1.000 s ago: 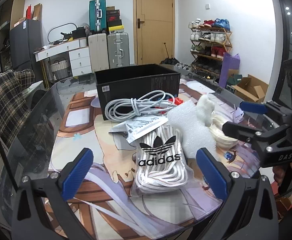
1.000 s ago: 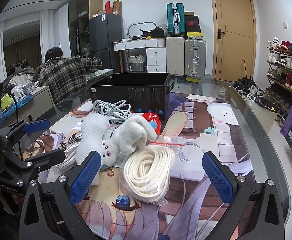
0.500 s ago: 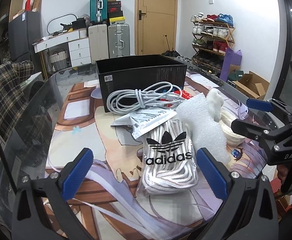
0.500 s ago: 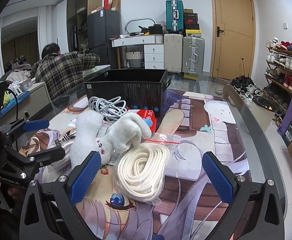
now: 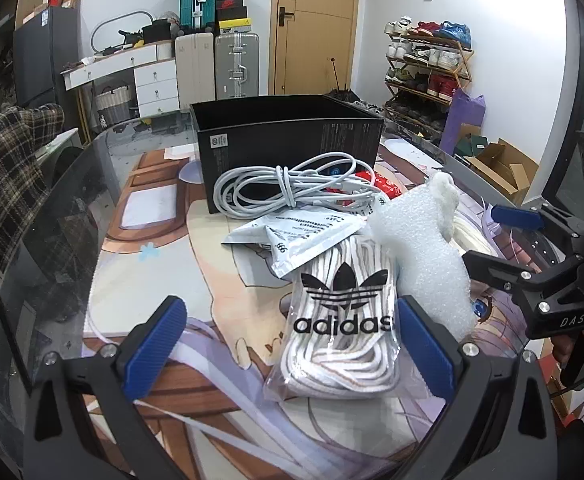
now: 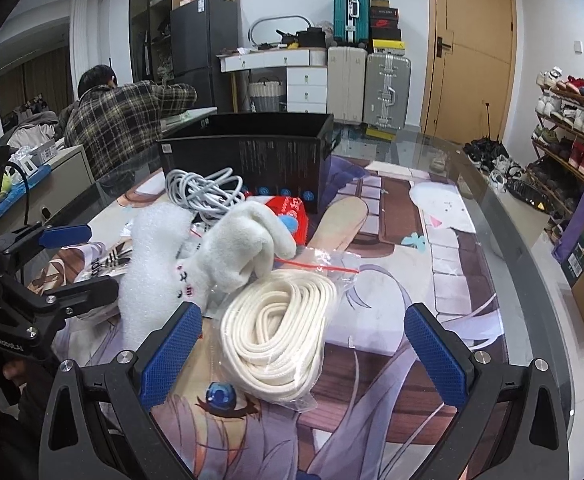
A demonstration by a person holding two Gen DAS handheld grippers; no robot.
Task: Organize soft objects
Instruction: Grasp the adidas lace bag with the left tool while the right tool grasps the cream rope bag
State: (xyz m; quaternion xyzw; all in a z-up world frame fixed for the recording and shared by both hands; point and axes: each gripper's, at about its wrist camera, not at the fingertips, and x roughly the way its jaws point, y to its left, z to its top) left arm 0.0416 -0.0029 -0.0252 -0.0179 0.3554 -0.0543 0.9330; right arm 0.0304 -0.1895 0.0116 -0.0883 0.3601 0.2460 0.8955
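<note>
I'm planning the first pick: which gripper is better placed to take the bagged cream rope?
Right. The right gripper is open with the bagged cream rope lying between its jaws. The left gripper is also open, but faces the adidas bag instead.

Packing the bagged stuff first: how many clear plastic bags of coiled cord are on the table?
2: the adidas bag before the left hand-held gripper, the cream rope bag before the right. Others may be hidden.

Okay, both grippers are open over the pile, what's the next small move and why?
Probably lower the right gripper onto the rope bag and close. Its open fingers already straddle the bag, nothing is held, and the black box behind stands open to receive it. The left gripper is equally open over the Adidas bag.
</note>
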